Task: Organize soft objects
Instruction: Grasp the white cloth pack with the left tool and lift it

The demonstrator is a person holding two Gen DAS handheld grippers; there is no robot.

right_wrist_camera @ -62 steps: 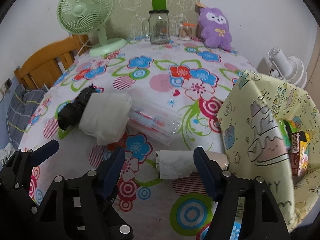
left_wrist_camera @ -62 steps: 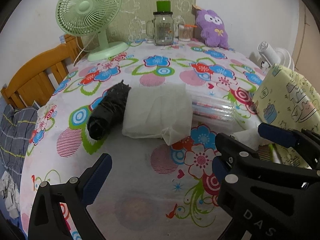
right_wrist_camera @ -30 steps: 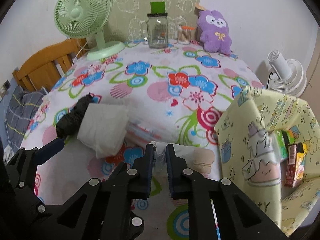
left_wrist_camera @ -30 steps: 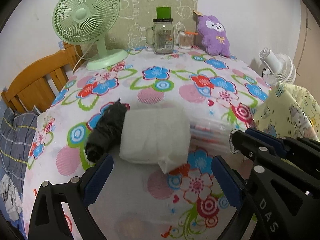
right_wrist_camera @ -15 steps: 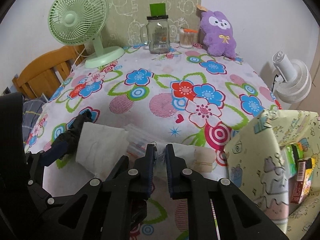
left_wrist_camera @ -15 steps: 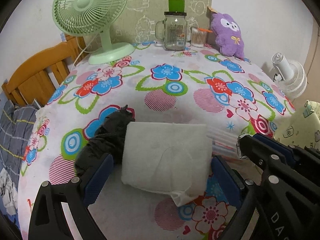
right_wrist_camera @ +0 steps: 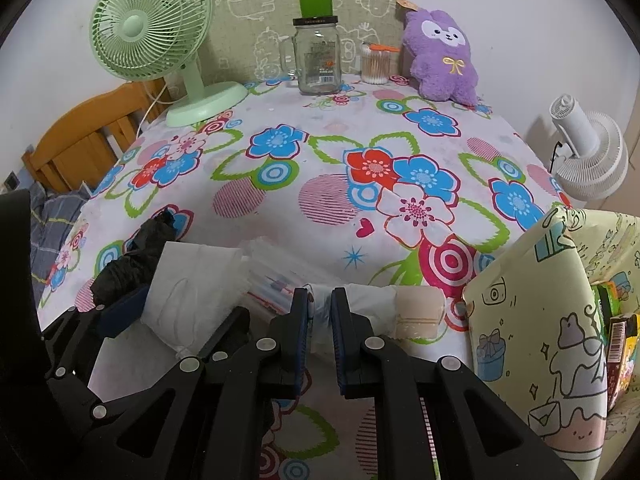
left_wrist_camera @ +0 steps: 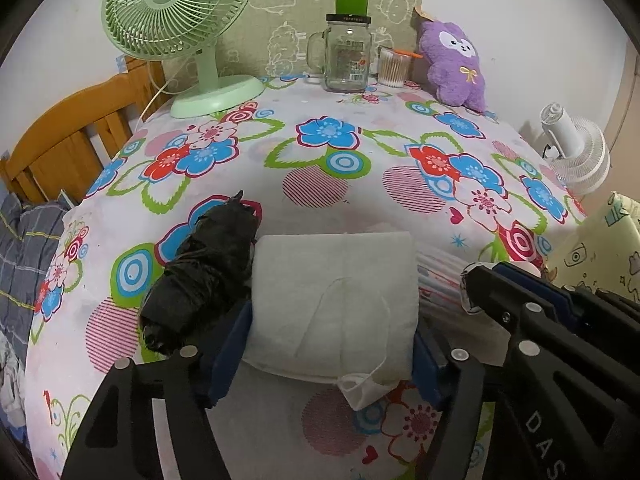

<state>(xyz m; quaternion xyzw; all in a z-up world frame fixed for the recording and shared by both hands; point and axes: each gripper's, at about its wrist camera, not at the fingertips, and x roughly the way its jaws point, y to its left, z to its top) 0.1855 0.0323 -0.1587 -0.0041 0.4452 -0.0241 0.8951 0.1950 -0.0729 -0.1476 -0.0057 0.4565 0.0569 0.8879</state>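
Now the left tool, jaws just closing, squeezes the white pad; right tool pinches the paper roll beside it. Lift both evenly.

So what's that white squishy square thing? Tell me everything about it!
The white pack looks like soft folded tissue or wipes in thin wrap, flat on the flowered tablecloth. A loose flap sticks out at its near corner. The left claw has just been closing and squeezes its two sides. A black rolled bundle touches its left edge.
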